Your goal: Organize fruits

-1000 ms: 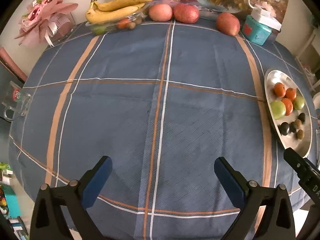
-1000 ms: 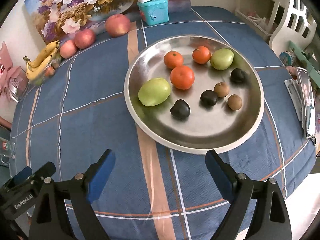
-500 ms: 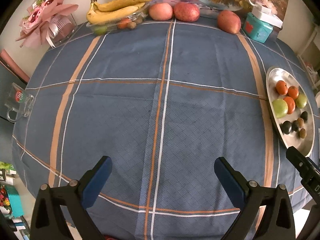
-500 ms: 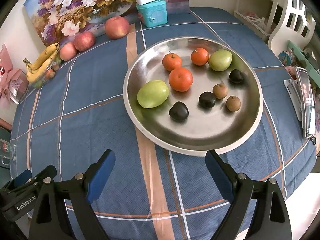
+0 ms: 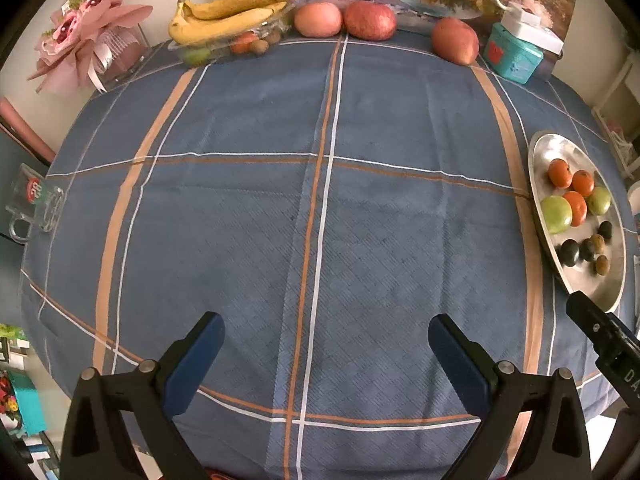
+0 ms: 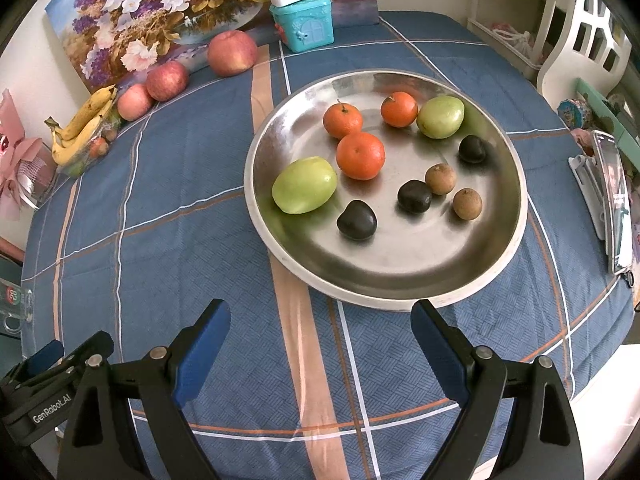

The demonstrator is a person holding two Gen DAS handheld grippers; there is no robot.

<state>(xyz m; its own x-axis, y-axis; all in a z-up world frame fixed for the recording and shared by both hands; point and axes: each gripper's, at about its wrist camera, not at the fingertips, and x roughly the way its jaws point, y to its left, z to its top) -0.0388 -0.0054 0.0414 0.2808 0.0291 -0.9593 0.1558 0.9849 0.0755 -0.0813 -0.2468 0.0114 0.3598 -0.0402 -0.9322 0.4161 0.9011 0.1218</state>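
Right wrist view shows the right gripper (image 6: 320, 332) with its fingers spread wide and nothing between them, hanging over the blue checked tablecloth (image 6: 180, 208) just near of the steel plate (image 6: 400, 292), which holds three oranges (image 6: 360, 155), two green fruits (image 6: 304, 185), three dark fruits (image 6: 357, 220) and two small brown ones (image 6: 467, 204). Left wrist view shows the left gripper (image 5: 326, 344) equally spread and empty over bare cloth, with bananas (image 5: 232, 14) and three apples (image 5: 370, 20) along the far edge.

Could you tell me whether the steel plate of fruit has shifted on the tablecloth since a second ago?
No. In the right wrist view the steel plate sits across the same tan stripe of the tablecloth as before; the slight change in framing looks like camera drift.
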